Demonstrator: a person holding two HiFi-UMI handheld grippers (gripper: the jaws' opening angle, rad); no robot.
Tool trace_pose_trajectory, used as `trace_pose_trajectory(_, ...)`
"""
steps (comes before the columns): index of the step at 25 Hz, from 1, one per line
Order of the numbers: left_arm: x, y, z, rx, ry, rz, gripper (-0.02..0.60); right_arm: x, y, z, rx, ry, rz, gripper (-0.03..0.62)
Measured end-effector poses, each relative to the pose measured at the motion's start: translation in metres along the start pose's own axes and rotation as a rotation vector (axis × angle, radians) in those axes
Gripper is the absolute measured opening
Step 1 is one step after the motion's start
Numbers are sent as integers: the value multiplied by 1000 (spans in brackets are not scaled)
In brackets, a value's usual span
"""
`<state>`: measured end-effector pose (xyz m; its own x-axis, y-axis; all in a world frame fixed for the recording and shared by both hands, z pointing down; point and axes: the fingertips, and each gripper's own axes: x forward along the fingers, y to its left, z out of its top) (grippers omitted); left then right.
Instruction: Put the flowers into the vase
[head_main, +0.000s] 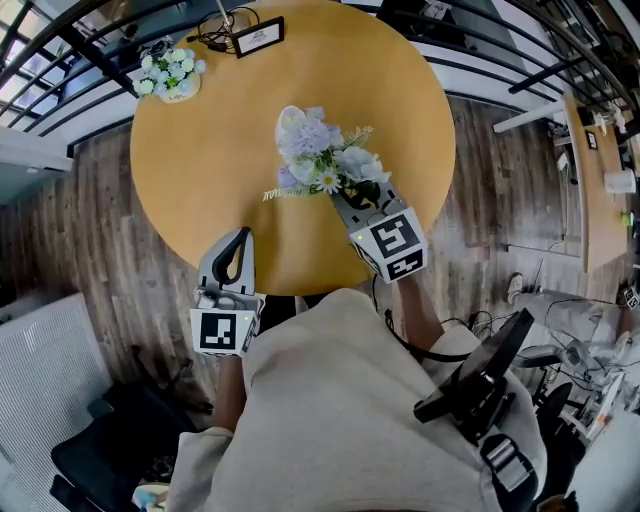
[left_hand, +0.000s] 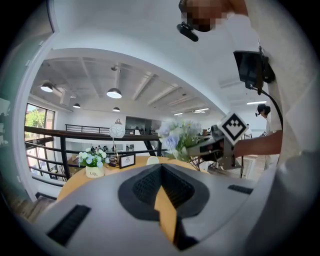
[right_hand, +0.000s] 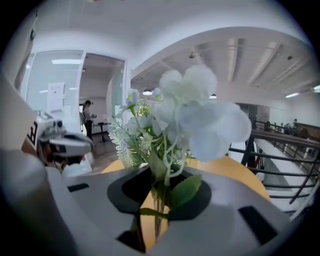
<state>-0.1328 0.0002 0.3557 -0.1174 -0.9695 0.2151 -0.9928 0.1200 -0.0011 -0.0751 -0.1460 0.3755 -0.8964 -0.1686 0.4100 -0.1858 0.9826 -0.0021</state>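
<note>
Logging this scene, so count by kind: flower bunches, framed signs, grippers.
Flower bunches: 2, the bouquet in the right gripper and the potted bunch
Framed signs: 1
Grippers: 2, the left gripper being empty
Total: 5

Person: loose cream top (head_main: 340, 400) with sleeves ending above the forearms; a black boxy device (head_main: 480, 385) on a black buckled strap (head_main: 505, 462); a thin black cable (head_main: 398, 338) running from it. Left gripper (head_main: 238, 238) and right gripper (head_main: 348, 205): grey moulded shells, fingers (left_hand: 75, 200) lined with black ribbed pads (left_hand: 145, 187). Each carries a white cube (head_main: 225, 332) printed with black square markers.
</note>
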Motion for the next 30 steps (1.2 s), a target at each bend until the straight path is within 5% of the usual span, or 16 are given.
trace_pose_trajectory(7,-5,6,3,4,-7,29,6,-26,-30,120,135,-435,67,89)
trace_pose_trajectory(11,-9,14,3,1,3,62,6,-26,-41,159,98,-575,75,89)
trace_pose_trajectory(20,-13,33,-5,5,55,117,6,17,-50,192,33,-673,80,91)
trace_pose_trajectory(30,3,13,-2,-163,35,111,6,54,-62,150,89,-636,59,91)
